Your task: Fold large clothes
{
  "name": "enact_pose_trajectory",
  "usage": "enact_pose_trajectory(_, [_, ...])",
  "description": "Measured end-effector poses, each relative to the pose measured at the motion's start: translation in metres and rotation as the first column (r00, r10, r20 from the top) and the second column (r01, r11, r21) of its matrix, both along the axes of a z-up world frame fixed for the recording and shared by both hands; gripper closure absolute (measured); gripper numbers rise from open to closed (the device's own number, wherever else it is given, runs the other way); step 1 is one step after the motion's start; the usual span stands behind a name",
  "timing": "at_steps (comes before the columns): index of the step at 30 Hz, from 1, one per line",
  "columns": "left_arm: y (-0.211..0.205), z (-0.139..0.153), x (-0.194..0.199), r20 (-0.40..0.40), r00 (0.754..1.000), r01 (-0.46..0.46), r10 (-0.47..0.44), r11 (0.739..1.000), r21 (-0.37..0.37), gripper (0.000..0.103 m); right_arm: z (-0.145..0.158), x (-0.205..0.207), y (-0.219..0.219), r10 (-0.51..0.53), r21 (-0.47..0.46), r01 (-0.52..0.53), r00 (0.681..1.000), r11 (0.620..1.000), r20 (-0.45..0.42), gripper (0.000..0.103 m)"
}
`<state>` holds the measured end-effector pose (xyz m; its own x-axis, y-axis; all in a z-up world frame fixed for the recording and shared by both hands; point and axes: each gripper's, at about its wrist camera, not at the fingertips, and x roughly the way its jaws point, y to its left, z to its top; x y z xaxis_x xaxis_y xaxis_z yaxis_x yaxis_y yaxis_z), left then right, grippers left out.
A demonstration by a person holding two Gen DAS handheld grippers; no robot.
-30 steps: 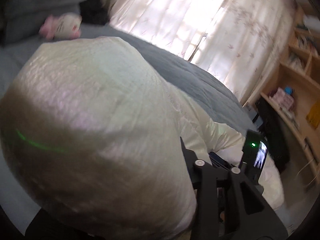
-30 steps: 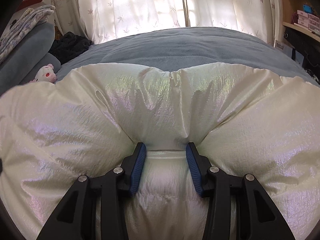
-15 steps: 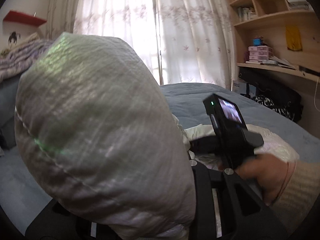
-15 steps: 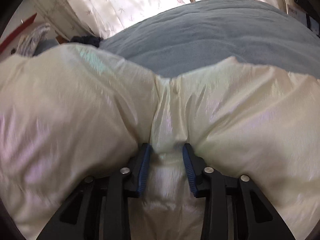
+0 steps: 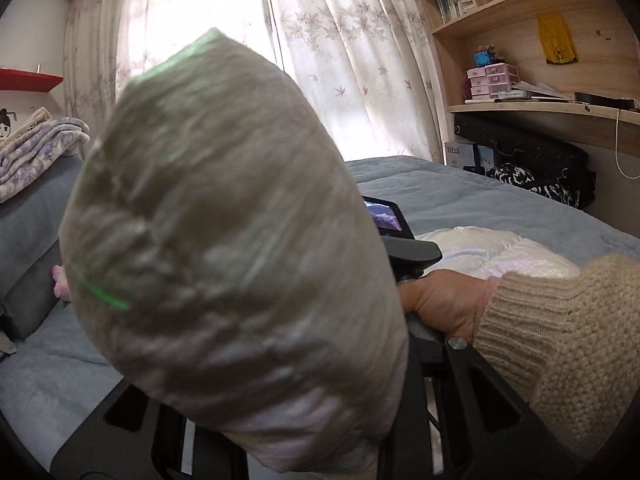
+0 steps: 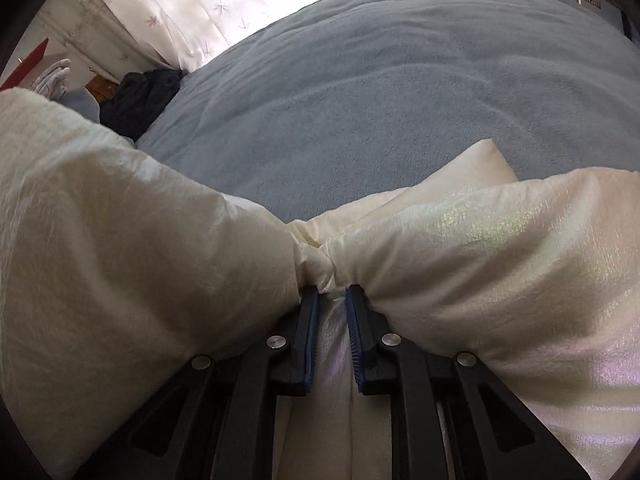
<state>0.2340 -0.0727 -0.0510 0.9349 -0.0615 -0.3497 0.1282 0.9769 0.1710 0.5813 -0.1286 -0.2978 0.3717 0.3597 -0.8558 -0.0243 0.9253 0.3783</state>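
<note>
A puffy white jacket bulges up in front of my left gripper and hides its fingertips. The bulge rises from between the black arms, so the gripper is shut on it, lifted off the bed. More of the jacket lies on the bed to the right. There a hand in a beige knit sleeve grips the right gripper's handle. In the right wrist view my right gripper points steeply down. Its blue pads are closing tight on a pinched fold of the jacket.
A grey-blue bedcover spreads beyond the jacket. Dark clothing lies at its far left corner. Grey pillows and a pink plush toy sit at the left. Curtains, wooden shelves and a black case stand behind.
The left gripper rolled upright and swung across with the jacket bulge. The right gripper's jaws narrowed from wide apart to a tight pinch on the fold, and it tipped further down.
</note>
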Motion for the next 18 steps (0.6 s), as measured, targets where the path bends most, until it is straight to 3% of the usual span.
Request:
enact_pose_trajectory(5, [-0.018, 0.003, -0.015, 0.021, 0.999, 0.043, -0.045, 0.995, 0.093, 0.081, 0.018, -0.004, -0.032, 0.017, 0.121, -0.008, 0.997, 0.993, -0.079, 0.086])
enact_pose_trajectory(11, [-0.077, -0.006, -0.009, -0.024, 0.995, 0.096, -0.093, 0.968, 0.233, 0.081, 0.081, -0.049, -0.123, -0.035, 0.03, 0.033, 0.997, 0.999, 0.065, 0.073])
enact_pose_trajectory(16, [-0.148, -0.028, 0.004, -0.095, 0.987, 0.153, -0.126, 0.912, 0.379, 0.08, 0.109, -0.096, -0.216, -0.161, -0.016, 0.166, 0.974, 0.986, 0.157, 0.068])
enact_pose_trajectory(18, [-0.18, -0.048, 0.008, -0.133, 0.982, 0.182, -0.136, 0.87, 0.458, 0.079, 0.106, -0.109, -0.247, -0.214, -0.042, 0.223, 0.964, 0.974, 0.157, 0.067])
